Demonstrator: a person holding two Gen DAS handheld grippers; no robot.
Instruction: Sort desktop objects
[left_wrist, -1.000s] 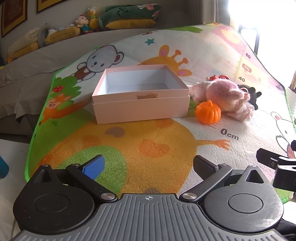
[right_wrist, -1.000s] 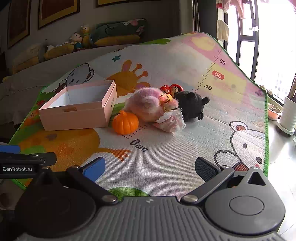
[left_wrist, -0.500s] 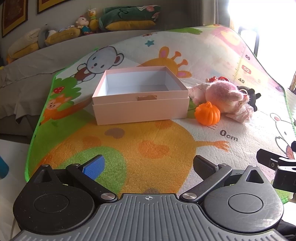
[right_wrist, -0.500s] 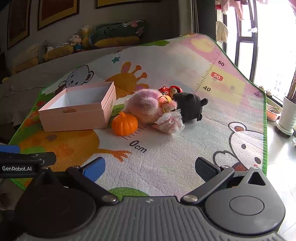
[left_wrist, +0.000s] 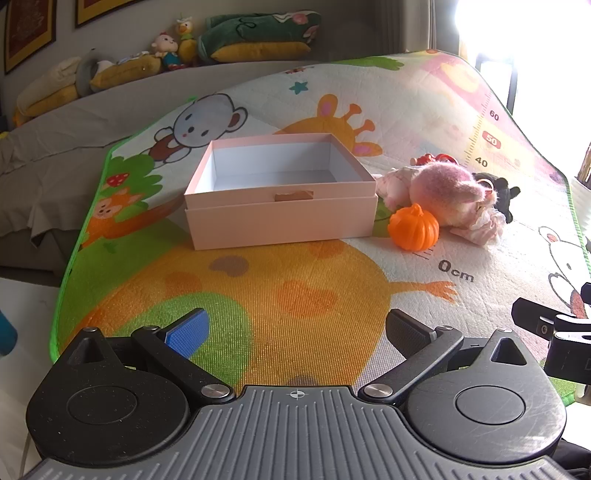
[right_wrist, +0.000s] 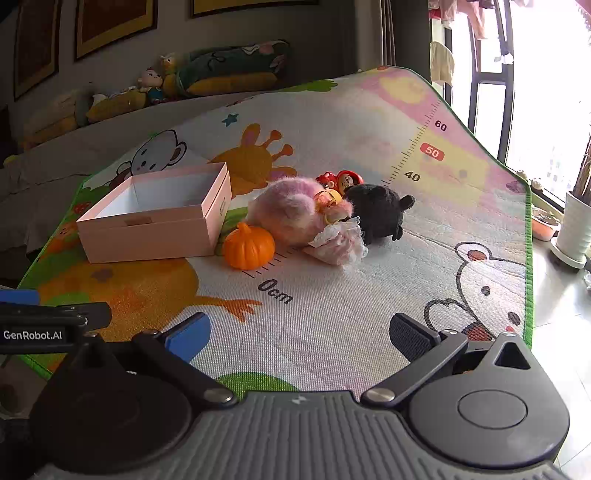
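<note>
Pink box (left_wrist: 280, 218): sits open on the play mat (left_wrist: 295, 288), left of the toy cluster; nothing shows inside it, only white inner walls and floor.
Orange pumpkin (right_wrist: 248, 246): on the mat just beside the box's right front corner, touching the pink plush toy (right_wrist: 291, 210) behind it.
Toy cluster: pink plush, a white frilly cloth piece (right_wrist: 338, 240) at its front, a black plush (right_wrist: 376, 212) to its right, a small red figure (right_wrist: 343, 180) behind.
Right wrist view only: the black plush almost whole, the red figure's face, a white plant pot (right_wrist: 574, 230) on the floor by the window.
Left wrist view only: the full box interior head-on; here the black plush is mostly hidden behind the pink one.
Left gripper (left_wrist: 295, 330): fingers spread wide, holding nothing, above the near part of the mat, well apart from the box.
Right gripper (right_wrist: 299, 334): fingers spread wide, holding nothing, well short of the toys.
Hard to make out: the red figure is partly covered; the window glare washes out the upper right of the left view.
Background: stuffed toys and cushions (left_wrist: 258, 37) on a ledge behind the mat.
</note>
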